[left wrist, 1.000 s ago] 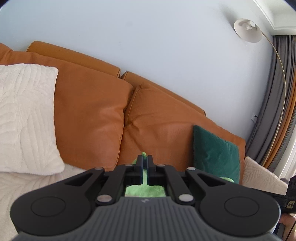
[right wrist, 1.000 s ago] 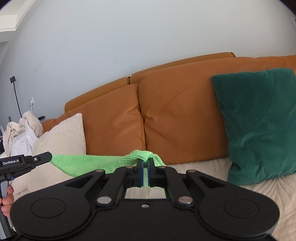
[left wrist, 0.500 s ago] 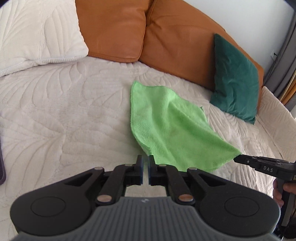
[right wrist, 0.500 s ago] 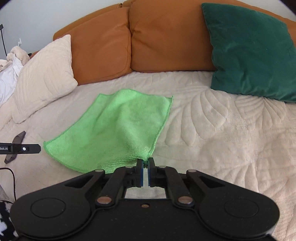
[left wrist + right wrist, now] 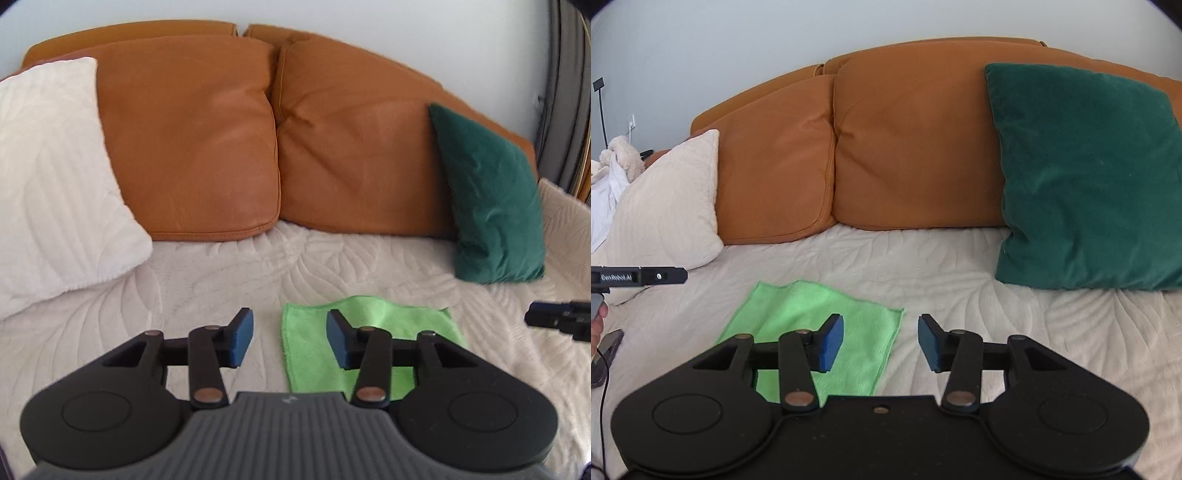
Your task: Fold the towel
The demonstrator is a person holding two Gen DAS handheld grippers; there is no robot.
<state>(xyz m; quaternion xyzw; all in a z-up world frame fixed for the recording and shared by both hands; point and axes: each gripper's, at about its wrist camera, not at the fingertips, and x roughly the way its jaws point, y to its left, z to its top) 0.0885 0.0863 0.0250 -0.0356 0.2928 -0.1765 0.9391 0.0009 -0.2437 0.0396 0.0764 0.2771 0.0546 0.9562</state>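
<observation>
Green towel point(image 5: 812, 325) lies flat on the sofa, released: both jaws have just been opening, left hand-held gripper point(image 5: 290, 338) and right hand-held gripper point(image 5: 881, 341) spread, nothing between them; ready for regrasping.

Black left tongs point(image 5: 290, 339) and right tongs point(image 5: 881, 341), blue pads point(image 5: 242, 338), silver pivot screws, ribbed grey housing.

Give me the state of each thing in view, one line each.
green towel: lying flat on the sofa cover, released.
left claw: open, just opened, nothing gripped.
right claw: open, just opened, nothing gripped.
green cushion: propped against the backrest.
white pillow: leaning on the backrest.
</observation>
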